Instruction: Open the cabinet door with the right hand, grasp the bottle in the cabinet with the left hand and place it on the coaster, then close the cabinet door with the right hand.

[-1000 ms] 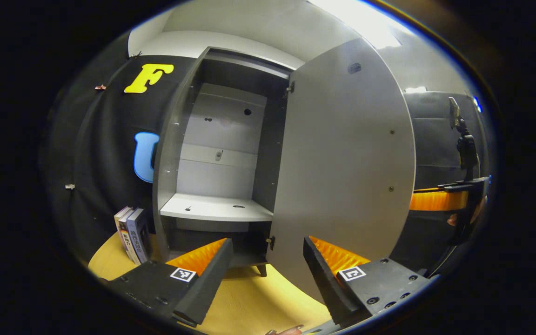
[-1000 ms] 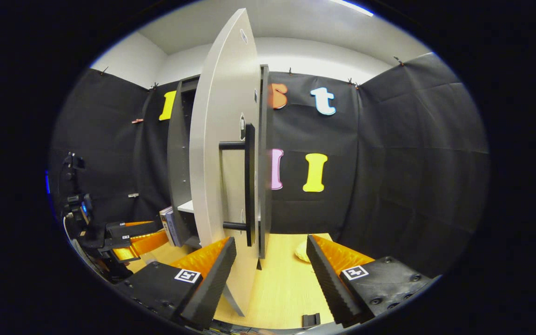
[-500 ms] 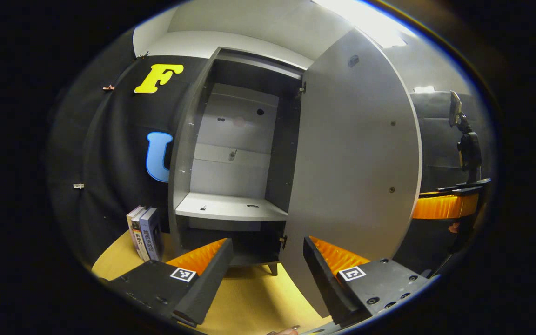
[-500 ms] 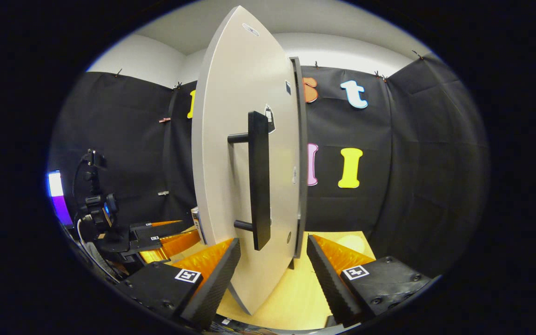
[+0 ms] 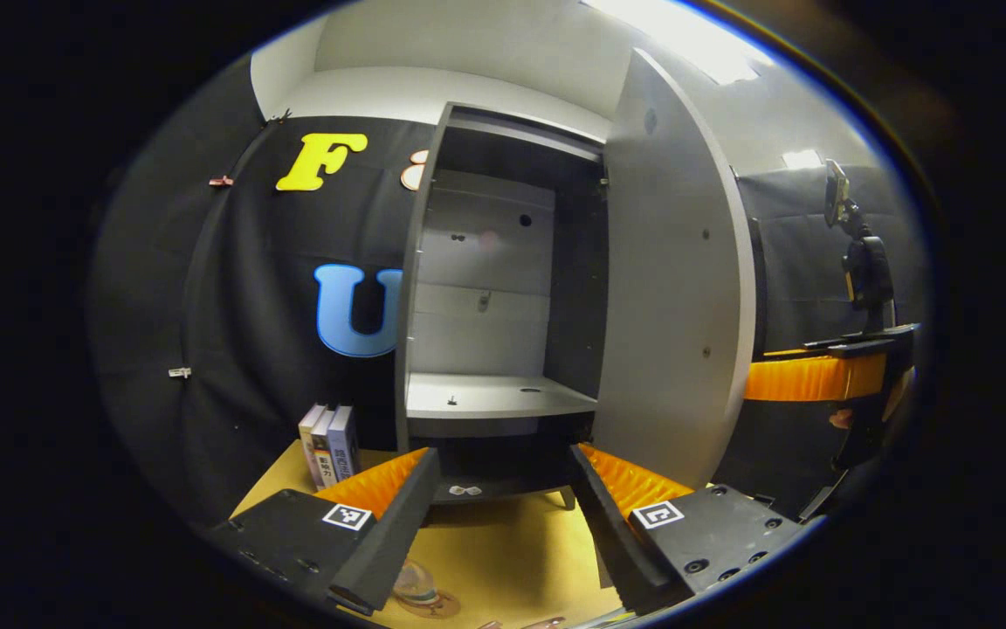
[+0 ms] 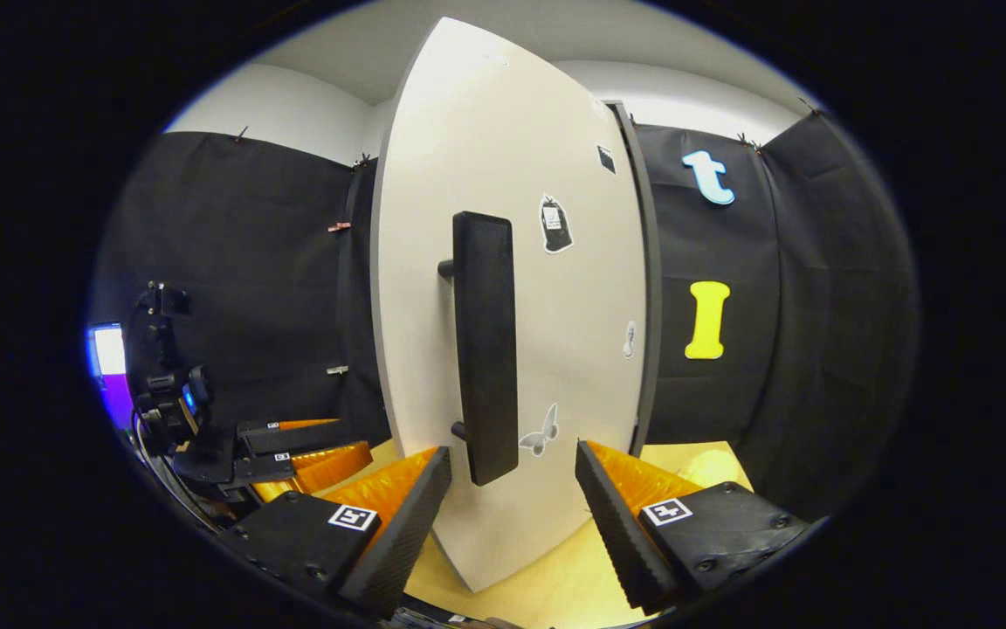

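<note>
In the left gripper view, the cabinet (image 5: 503,288) fills the centre with its door (image 5: 673,288) swung wide to the right of the frame, its shelf (image 5: 494,397) bare. The left gripper (image 5: 503,515) hangs with fingers spread, holding nothing. At the bottom edge, a clear rounded object on what looks like the coaster (image 5: 420,594) may be the bottle; I cannot tell.

In the right gripper view, the door's outer face and its handle (image 6: 485,345) stand centre frame; the right gripper (image 6: 510,515) sits just below, fingers spread and not touching it. Closing the door appears to be what remains.
</note>
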Available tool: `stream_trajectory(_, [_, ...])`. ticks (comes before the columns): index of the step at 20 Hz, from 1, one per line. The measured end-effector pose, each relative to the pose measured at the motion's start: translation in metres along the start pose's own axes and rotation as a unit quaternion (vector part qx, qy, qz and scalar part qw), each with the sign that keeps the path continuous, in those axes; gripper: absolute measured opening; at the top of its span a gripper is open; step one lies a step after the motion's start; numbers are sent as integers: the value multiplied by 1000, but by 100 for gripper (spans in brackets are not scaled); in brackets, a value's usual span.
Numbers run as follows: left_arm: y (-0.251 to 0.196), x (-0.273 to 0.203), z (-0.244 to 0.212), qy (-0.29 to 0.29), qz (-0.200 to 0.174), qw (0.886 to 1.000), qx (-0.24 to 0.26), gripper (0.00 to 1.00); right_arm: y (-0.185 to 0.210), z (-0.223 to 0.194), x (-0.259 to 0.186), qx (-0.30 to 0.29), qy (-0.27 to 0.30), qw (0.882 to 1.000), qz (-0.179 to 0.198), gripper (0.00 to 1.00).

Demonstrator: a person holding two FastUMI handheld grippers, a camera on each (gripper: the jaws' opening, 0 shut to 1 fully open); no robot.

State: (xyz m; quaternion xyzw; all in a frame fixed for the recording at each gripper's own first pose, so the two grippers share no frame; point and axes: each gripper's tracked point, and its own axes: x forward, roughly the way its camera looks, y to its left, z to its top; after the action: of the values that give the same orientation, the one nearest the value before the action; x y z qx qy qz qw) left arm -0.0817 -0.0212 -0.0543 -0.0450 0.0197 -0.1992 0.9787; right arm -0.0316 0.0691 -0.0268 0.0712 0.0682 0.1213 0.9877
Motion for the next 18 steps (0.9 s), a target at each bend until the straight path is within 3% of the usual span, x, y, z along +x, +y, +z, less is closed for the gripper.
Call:
stream_trajectory(4, [29,-10,8,-5,21,1000,8,93,30,2,31,6,-14,1000,19,95])
stream_trajectory(7, [37,-14,14,-9,22,1000,17,93,44,9,29,12,-20,999,30,96])
stream_trajectory(10, [39,-16,14,-14,49,998,23,93,21,11,21,-4,-23,1000,5,97])
stream_trajectory(12, [36,-14,9,-8,44,999,19,94,8,12,16,2,-35,999,-20,98])
stream_trajectory(15, [28,-6,7,-6,37,999,16,92,9,21,10,40,-70,996,-25,98])
stream_trajectory(18, [6,0,11,-5,28,999,23,94,-14,24,1,8,-88,994,-60,98])
